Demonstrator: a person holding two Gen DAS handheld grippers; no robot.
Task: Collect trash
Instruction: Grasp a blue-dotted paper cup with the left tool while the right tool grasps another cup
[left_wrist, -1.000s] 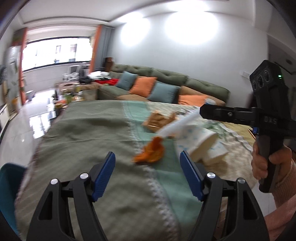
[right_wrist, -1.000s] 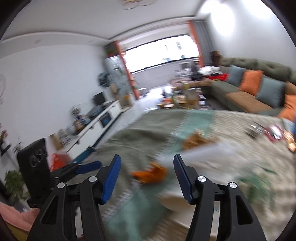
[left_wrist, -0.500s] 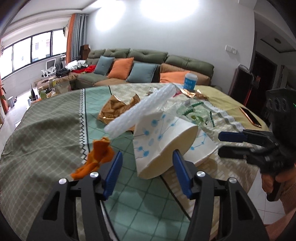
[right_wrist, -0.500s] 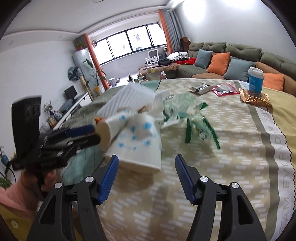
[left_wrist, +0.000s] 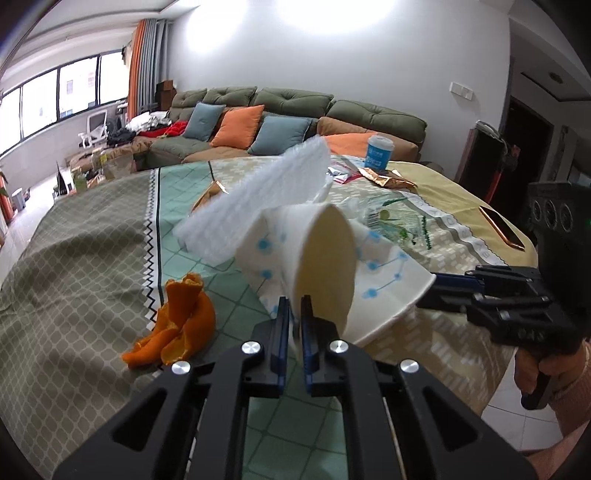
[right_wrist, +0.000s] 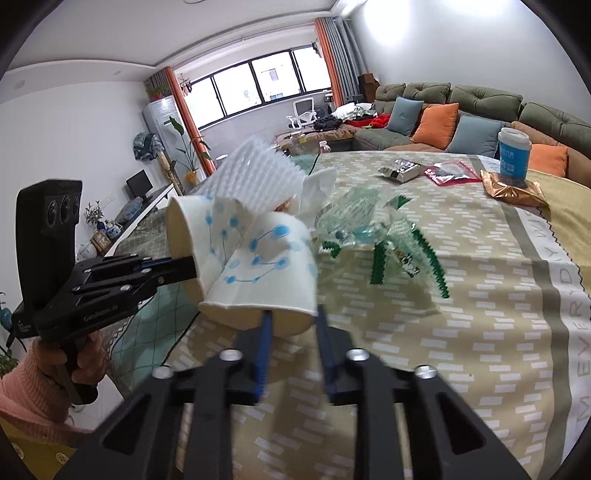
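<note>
The left gripper (left_wrist: 294, 314) is reaching forward low over the table, its blue-padded fingers (left_wrist: 283, 325) drawn nearly together and pinching the rim of a white paper cup printed with blue dots and lines (left_wrist: 317, 258), which is lying on its side with its mouth turned toward the left camera; a second white paper cup with the same blue print (right_wrist: 266, 273) is lying against it, mouth toward the right camera; a sheet of white bubble wrap (left_wrist: 258, 206) is sticking up and back out of the pair. The right gripper (right_wrist: 291, 328) is coming in level from the opposite side, held in a hand with a pink sleeve cuff (left_wrist: 546, 373); its fingers are narrowed around the lower rim of the second cup, blurred in the right view, and whether they are actually gripping it I cannot tell. A piece of orange peel (left_wrist: 177, 325) is lying on the patterned green, teal and yellow tablecloth (left_wrist: 81, 266) just beside the left gripper; a crumpled clear wrapper with green zigzag edges (right_wrist: 373, 229) is resting beyond the cups; a blue-and-white lidded cup (right_wrist: 513, 155) is standing on a copper foil packet (right_wrist: 513, 190) near the far edge; an orange-edged phone (left_wrist: 500, 229) is lying at the table's right rim.
</note>
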